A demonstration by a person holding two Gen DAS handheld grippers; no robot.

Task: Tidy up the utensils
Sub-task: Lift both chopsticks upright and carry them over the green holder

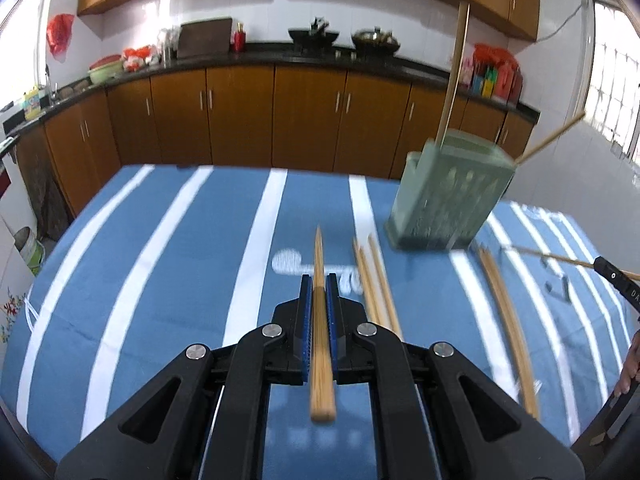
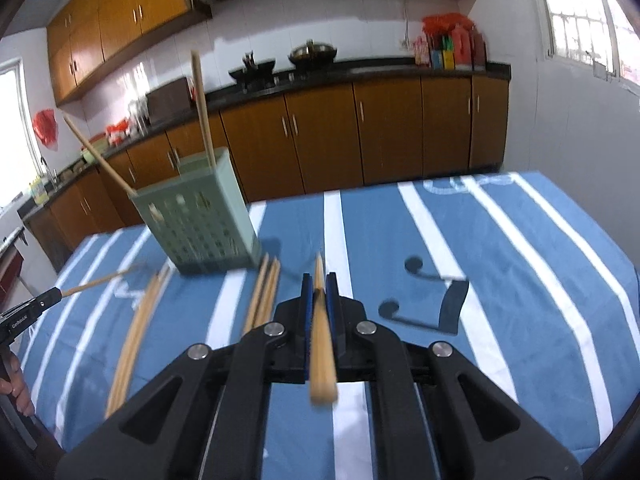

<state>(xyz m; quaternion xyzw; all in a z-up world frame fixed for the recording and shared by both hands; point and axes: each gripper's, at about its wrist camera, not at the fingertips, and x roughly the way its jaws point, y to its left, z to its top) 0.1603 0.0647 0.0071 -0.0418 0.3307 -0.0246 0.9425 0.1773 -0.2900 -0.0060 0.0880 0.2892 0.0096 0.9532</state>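
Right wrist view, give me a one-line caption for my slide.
Right gripper clamps a chopstick above the striped tablecloth, facing the green holder with two chopsticks already inside.

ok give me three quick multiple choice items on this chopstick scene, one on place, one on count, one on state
1. Where does the pale green perforated plastic holder stand?
A. on the blue-and-white striped cloth
B. on the kitchen counter
C. on the floor

2. How many bamboo chopsticks stick up out of the holder?
A. none
B. two
C. five

3. What is the left gripper doing?
A. open, empty
B. shut on a bamboo chopstick
C. gripping the holder

Answers: 1 A, its base rests on the cloth. 2 B, one upright, one leaning. 3 B, both blue pads press the stick.
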